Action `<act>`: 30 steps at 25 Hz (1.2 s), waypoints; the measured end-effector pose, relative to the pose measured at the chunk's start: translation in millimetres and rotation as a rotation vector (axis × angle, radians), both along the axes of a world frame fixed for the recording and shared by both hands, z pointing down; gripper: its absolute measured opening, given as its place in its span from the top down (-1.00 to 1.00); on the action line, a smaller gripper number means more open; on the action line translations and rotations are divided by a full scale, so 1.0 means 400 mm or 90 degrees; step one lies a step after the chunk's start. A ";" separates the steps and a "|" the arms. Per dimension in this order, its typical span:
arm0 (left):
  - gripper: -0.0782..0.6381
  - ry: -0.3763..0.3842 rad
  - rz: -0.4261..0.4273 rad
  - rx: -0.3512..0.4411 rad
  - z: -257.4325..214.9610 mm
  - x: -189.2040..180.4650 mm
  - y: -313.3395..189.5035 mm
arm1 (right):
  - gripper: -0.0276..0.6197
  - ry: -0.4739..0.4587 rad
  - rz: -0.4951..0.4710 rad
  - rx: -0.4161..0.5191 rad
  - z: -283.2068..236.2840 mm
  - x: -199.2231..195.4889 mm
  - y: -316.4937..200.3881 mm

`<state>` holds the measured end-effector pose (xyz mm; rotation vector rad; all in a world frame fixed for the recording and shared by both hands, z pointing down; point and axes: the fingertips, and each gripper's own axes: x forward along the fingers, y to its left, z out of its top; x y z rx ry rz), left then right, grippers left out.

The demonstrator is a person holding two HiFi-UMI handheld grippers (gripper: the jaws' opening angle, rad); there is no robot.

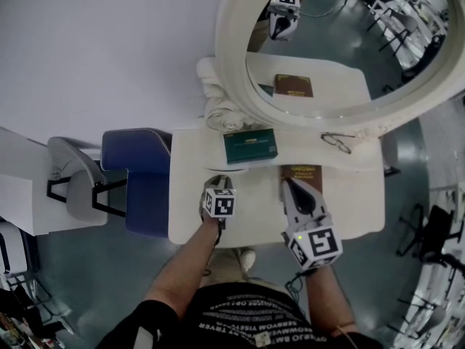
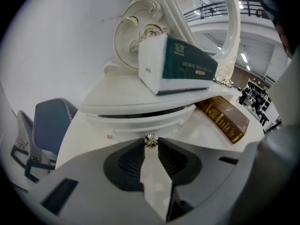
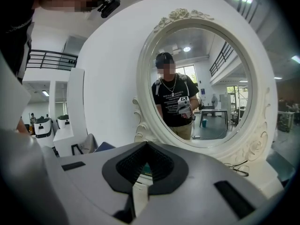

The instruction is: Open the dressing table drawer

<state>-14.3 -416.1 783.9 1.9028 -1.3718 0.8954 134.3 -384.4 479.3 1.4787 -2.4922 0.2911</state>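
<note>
The white dressing table (image 1: 356, 209) has a small curved drawer (image 2: 140, 122) under a raised shelf, with a dark gap showing above the drawer front. A tiny brass knob (image 2: 150, 141) sits on that front. My left gripper (image 2: 150, 144) is shut on the knob, its fingertips pinching it from both sides. From the head view the left gripper (image 1: 218, 184) points steeply down at the shelf's front left. My right gripper (image 1: 289, 185) hovers over the table's right part, above a brown book (image 1: 301, 173), its jaws together and empty (image 3: 146, 146).
A green box (image 1: 251, 146) lies on the shelf above the drawer. Glasses (image 1: 336, 142) rest at the foot of the big oval mirror (image 1: 349, 115). A blue chair (image 1: 134, 166) stands left of the table, a grey chair (image 1: 73, 180) beyond it.
</note>
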 end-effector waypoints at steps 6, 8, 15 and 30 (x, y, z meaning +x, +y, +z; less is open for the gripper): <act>0.53 0.004 -0.003 -0.005 0.003 0.001 0.017 | 0.91 -0.001 -0.007 0.004 -0.004 -0.008 0.009; 0.53 0.008 -0.004 -0.006 0.002 0.004 0.023 | 0.91 0.000 -0.007 0.005 -0.007 -0.007 0.012; 0.53 0.010 -0.003 -0.011 0.001 0.003 0.047 | 0.91 0.004 -0.012 0.006 -0.016 -0.007 0.025; 0.53 0.015 -0.002 -0.018 0.000 0.005 0.096 | 0.91 0.008 -0.016 0.019 -0.042 -0.024 0.051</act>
